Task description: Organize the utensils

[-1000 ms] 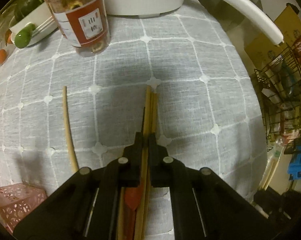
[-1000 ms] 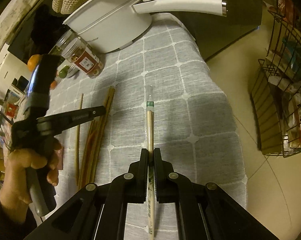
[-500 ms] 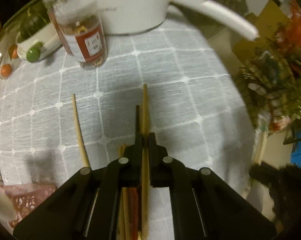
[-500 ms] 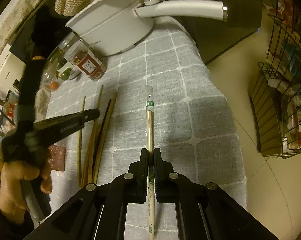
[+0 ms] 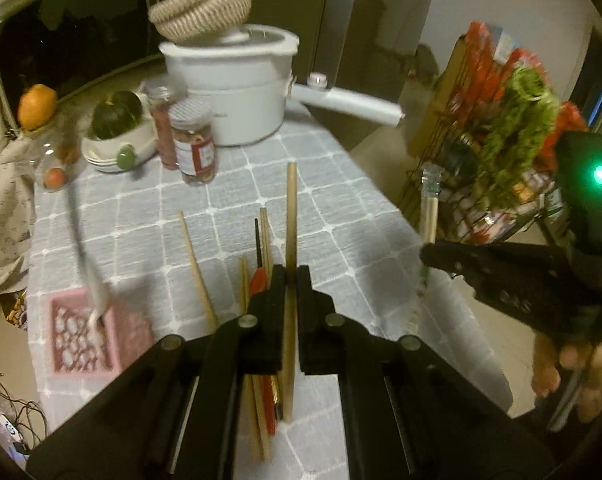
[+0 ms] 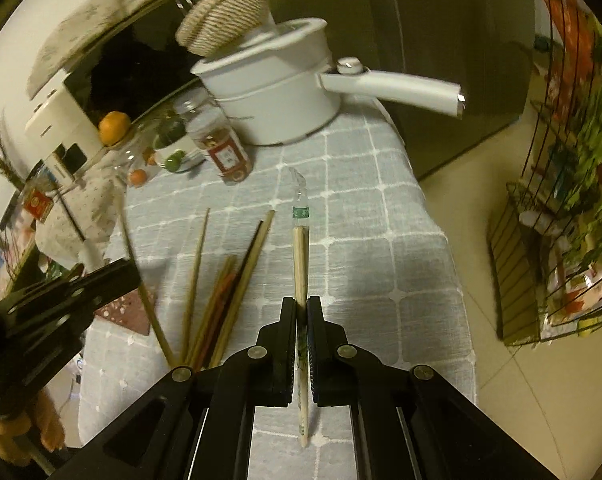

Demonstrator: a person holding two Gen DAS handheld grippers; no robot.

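My left gripper (image 5: pixel 291 276) is shut on a single wooden chopstick (image 5: pixel 291 216), held in the air above the grey checked tablecloth (image 5: pixel 341 216). Beneath it, several loose chopsticks (image 5: pixel 261 248) lie in a loose bundle, one of them red, and another chopstick (image 5: pixel 195 256) lies apart to the left. My right gripper (image 6: pixel 301 308) is shut on a pair of chopsticks in a clear wrapper (image 6: pixel 300 256) with a green label, also lifted off the cloth. The right wrist view shows the left gripper (image 6: pixel 113 276) at the left, its chopstick (image 6: pixel 149 308) slanting down.
A pink perforated basket (image 5: pixel 81 340) stands at the table's near left. At the back are a white long-handled pot (image 5: pixel 237 96), a woven bowl (image 5: pixel 205 4), jars (image 5: pixel 193 148) and fruit. A wire rack (image 6: pixel 561 240) stands on the floor to the right.
My left gripper has risen and tipped up, lifting one chopstick clear of the bundle on the cloth. My right gripper has lifted a little with the wrapped pair.
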